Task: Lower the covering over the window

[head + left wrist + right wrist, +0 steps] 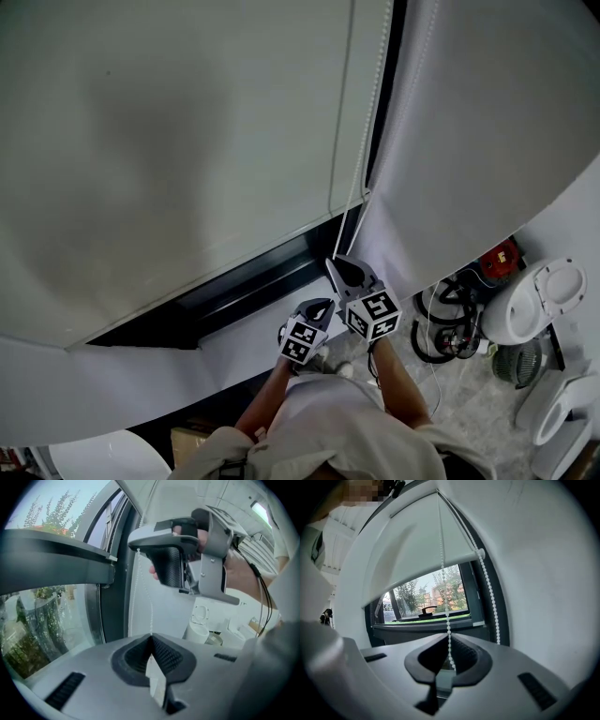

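Observation:
A white roller blind [169, 141] hangs over most of the window, with a dark strip of window [253, 291] showing under its bottom rail [422, 576]. A white bead chain [373, 122] runs down the blind's right edge to both grippers. My right gripper [336, 269] is the upper one and is shut on the bead chain [449, 634], which rises straight from its jaws. My left gripper [325, 306] sits just below and left of it, shut on a lower part of the chain [151, 620]. The right gripper [178, 550] shows above in the left gripper view.
White toilets [534, 300] stand on the floor at the right, beside coiled hoses [445, 323] and a red object [500, 255]. A white wall [469, 141] flanks the window on the right. A window handle [425, 609] shows behind the glass.

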The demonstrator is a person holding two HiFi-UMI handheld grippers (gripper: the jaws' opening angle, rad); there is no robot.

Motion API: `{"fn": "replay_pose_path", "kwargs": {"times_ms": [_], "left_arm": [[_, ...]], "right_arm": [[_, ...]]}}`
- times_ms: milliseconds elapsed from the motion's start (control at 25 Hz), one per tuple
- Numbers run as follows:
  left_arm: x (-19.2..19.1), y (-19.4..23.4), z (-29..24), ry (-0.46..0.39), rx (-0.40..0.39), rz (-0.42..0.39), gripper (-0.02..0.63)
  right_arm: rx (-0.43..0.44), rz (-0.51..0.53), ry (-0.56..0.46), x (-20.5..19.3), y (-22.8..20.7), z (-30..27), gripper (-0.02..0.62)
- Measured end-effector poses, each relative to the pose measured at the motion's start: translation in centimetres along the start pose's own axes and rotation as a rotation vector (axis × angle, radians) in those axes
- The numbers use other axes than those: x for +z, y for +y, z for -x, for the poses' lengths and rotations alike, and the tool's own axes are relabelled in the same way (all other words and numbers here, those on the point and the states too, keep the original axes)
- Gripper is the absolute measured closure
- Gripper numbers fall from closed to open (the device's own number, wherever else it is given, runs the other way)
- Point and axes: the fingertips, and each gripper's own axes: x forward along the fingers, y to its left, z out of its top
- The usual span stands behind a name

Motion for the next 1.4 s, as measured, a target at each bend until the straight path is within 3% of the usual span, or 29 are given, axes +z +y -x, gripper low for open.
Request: {"fn": "replay_pose_path", "kwargs": {"times_ms": [440, 560, 600, 840, 1200, 1400], "left_arm": [[-2.2, 0.4, 0.1, 0.041, 0.021, 0.017, 0.588], [-2.1, 0.8, 0.6, 0.018, 0.021, 0.046, 0.478], [-1.6, 0.9, 1.0, 0.001, 0.023, 0.056, 0.469], [5.3, 1.6, 5.0, -0.150, 0.058, 0.038, 0.469], [20.0, 0.3, 10.5, -0.416, 0.058, -0.128, 0.488], [25.8, -0.3, 11.3, -0.502, 0.060, -0.214, 0.494]], "right_arm": [[-0.007, -0.022, 0.045, -2.4, -0.3, 0.3, 0.589], [-0.004, -0.023, 0.042, -2.4, -0.4, 0.4, 0.589], [-0.003, -0.023, 0.041, -2.4, -0.4, 0.5, 0.589], [0.006, -0.022, 0.034, -2.4, -0.3, 0.8, 0.588], [0.014, -0.021, 0.032, -2.4, 0.1, 0.7, 0.588], [0.012, -0.019, 0.032, -2.2, 0.4, 0.7, 0.588]]}}
